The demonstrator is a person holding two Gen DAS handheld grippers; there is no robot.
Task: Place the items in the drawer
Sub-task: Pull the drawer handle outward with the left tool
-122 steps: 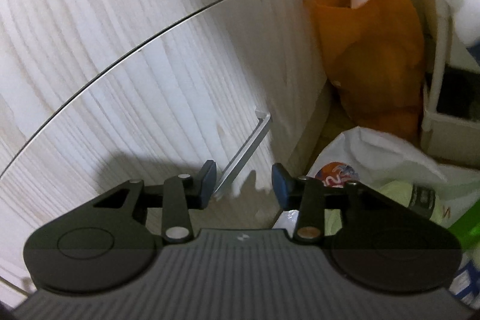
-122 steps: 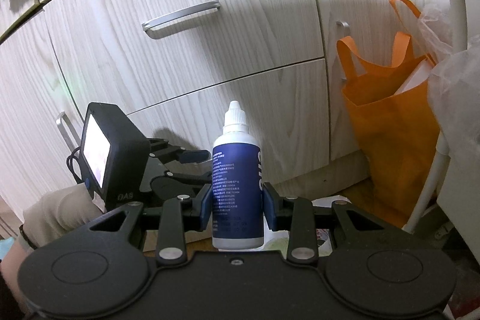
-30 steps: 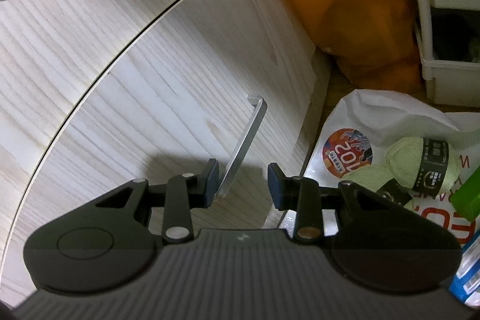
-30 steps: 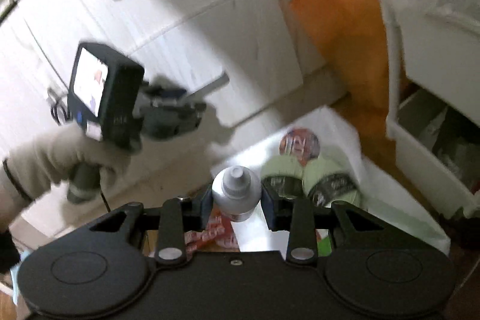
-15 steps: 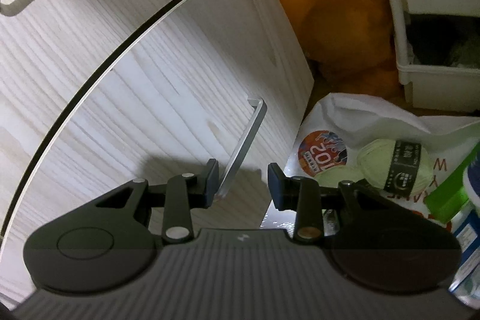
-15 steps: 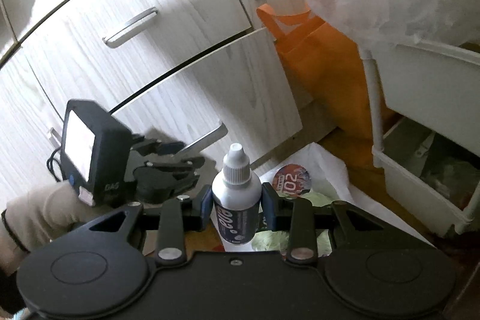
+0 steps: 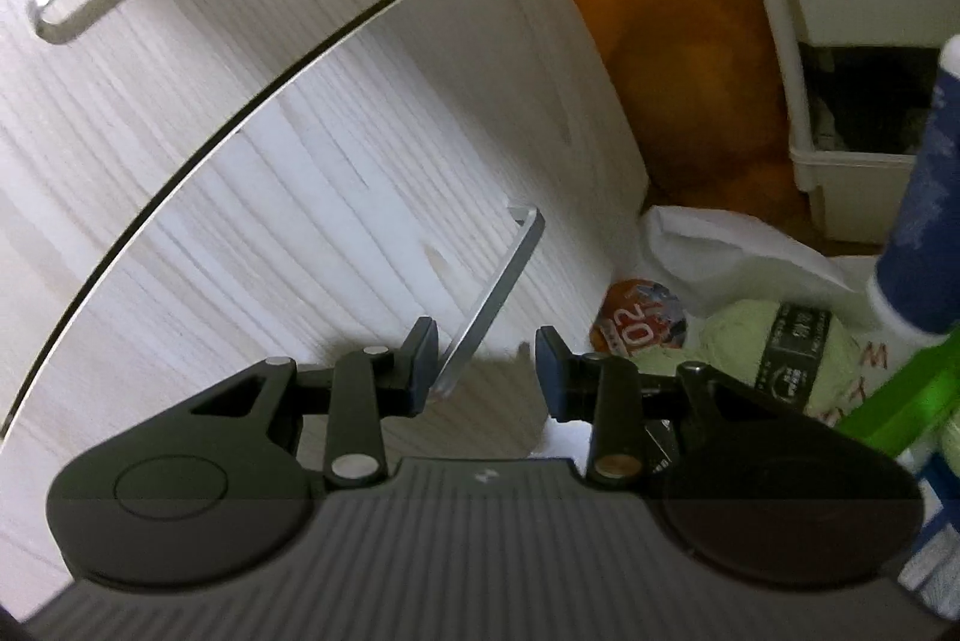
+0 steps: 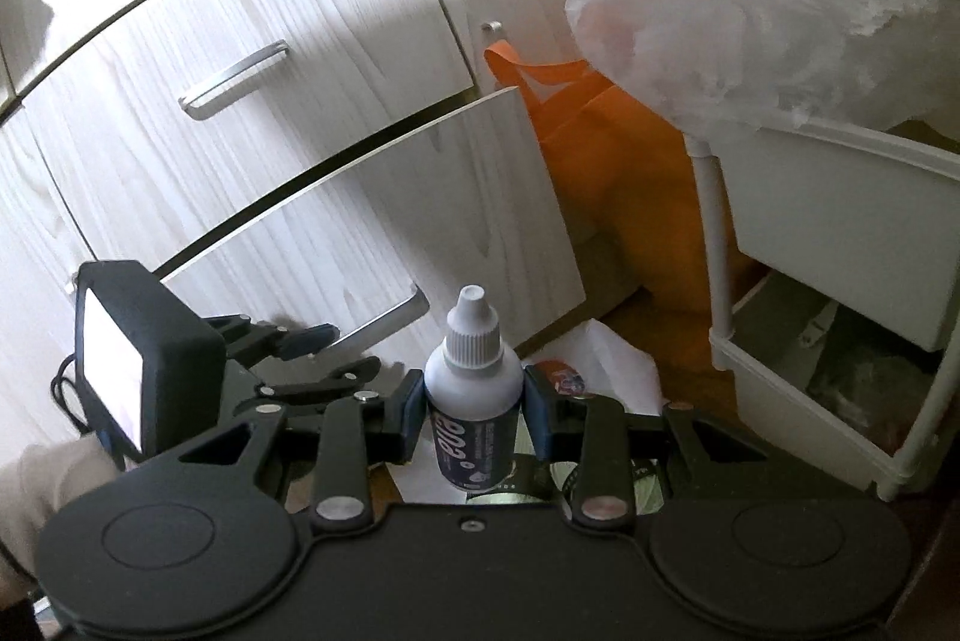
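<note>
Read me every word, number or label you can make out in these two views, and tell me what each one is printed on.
"20": round red and blue print on the white plastic bag on the floor.
"W": red letter on that bag, right of the pale green yarn ball.
Large white letters on the blue and white dropper bottle: turned sideways, not legible; its small print is too small.
Black band on the yarn ball: blurred.

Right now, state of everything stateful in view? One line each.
Bottom drawer: pulled partly open, dark gap above its front.
Upper drawer: closed.
Left gripper: jaws apart, handle hooked against one finger, not clamped.
Right gripper: shut on dropper bottle.
Dropper bottle: upright, cap on.
Orange bag: standing beside the cabinet, handle looped on a knob.
</note>
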